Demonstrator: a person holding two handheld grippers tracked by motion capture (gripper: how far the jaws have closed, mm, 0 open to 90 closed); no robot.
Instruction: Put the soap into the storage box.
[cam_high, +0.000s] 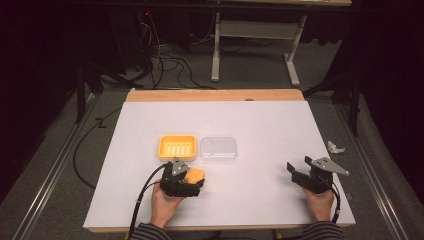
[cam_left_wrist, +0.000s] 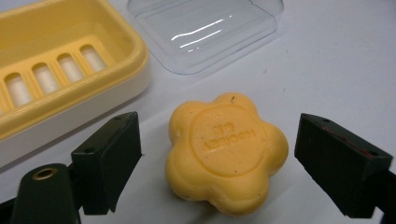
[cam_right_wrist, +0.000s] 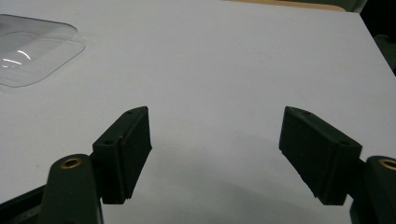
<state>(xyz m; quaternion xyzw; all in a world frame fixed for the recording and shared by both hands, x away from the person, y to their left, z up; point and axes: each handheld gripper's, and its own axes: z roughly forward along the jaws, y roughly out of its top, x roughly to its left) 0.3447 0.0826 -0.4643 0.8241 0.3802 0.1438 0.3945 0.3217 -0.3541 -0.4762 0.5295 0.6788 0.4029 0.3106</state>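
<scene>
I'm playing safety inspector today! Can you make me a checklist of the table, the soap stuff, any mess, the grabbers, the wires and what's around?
Surface: white table, wooden strip along its far edge.
Job's things: flower-shaped yellow soap lying flat; yellow soap dish empty; clear lid beside the dish.
Clutter: nothing seen on the table.
Grippers: left gripper open, jaws either side of the soap, not touching; right gripper open, empty.
Cables: black cable trailing from the left gripper; loose cables on the floor.
Surroundings: crumpled white scrap on the floor, white frame behind.

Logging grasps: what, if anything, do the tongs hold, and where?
Nothing. The left tongs straddle the soap, open, untouched; the right tongs are open.
</scene>
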